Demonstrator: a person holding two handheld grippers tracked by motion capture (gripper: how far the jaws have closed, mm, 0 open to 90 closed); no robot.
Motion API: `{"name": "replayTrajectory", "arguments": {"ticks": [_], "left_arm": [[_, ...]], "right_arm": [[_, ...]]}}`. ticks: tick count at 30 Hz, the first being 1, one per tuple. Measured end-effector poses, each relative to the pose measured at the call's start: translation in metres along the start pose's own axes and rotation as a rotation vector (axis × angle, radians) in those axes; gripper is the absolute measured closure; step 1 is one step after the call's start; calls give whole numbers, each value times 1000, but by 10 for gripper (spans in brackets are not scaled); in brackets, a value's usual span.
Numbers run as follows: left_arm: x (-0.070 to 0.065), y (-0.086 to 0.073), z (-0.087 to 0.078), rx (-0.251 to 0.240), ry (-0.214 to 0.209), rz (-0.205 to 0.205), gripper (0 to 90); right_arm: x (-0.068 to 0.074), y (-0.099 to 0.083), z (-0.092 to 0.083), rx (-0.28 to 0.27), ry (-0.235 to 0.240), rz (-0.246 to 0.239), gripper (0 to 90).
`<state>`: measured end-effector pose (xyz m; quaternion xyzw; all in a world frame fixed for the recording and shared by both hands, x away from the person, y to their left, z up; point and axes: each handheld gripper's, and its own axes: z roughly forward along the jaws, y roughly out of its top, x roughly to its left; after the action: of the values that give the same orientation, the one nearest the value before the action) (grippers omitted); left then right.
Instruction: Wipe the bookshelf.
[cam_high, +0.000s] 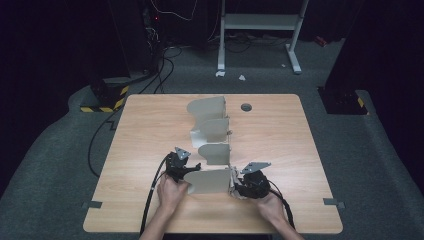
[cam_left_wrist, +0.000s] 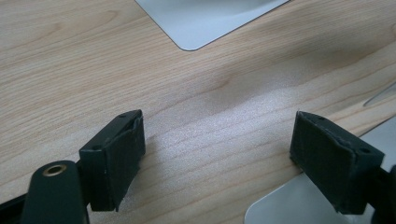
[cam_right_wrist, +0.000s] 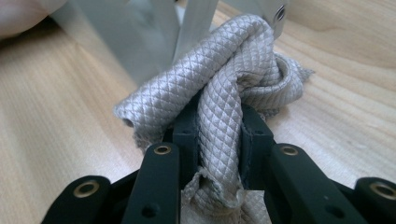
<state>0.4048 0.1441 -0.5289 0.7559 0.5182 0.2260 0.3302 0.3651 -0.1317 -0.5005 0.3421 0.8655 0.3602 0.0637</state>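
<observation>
r gripper (cam_right_wrist: 218, 135) low, clamping cloth (cam_right_wrist: 219, 88)

Beige quilted cloth (cam_right_wrist: 219, 93), rolled and twisted, beside upright panels (cam_high: 210, 181)

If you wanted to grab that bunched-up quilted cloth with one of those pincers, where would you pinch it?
Pinch one narrow rolled fold of the quilted cloth, coming in low along the table from its free side, away from the metal dividers. The whole bundle looks too thick; a single fold fits the jaws, as the right gripper shows.
</observation>
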Motion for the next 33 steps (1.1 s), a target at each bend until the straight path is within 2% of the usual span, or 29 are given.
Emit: {"name": "replayTrajectory", "arguments": {"ticks": [11,24,27,29,30,33], "left_arm": [[0,0,0,1,0,0,183],[0,0,0,0,1,1,186],[0,0,0,1,0,4,187],[0,0,0,1,0,3,187],[0,0,0,1,0,3,187],[0,0,0,2,-2,4,188]], "right_arm": [[-4,28,-15,-56,-21,-13,730],[-6,40,-35,-126,-49,-13,729],[-6,43,-42,-154,-57,-16,730],[-7,48,-50,-200,-64,-19,733],[-7,48,-50,-200,-64,-19,733],[-8,59,-58,-244,-79,-35,741]]}}
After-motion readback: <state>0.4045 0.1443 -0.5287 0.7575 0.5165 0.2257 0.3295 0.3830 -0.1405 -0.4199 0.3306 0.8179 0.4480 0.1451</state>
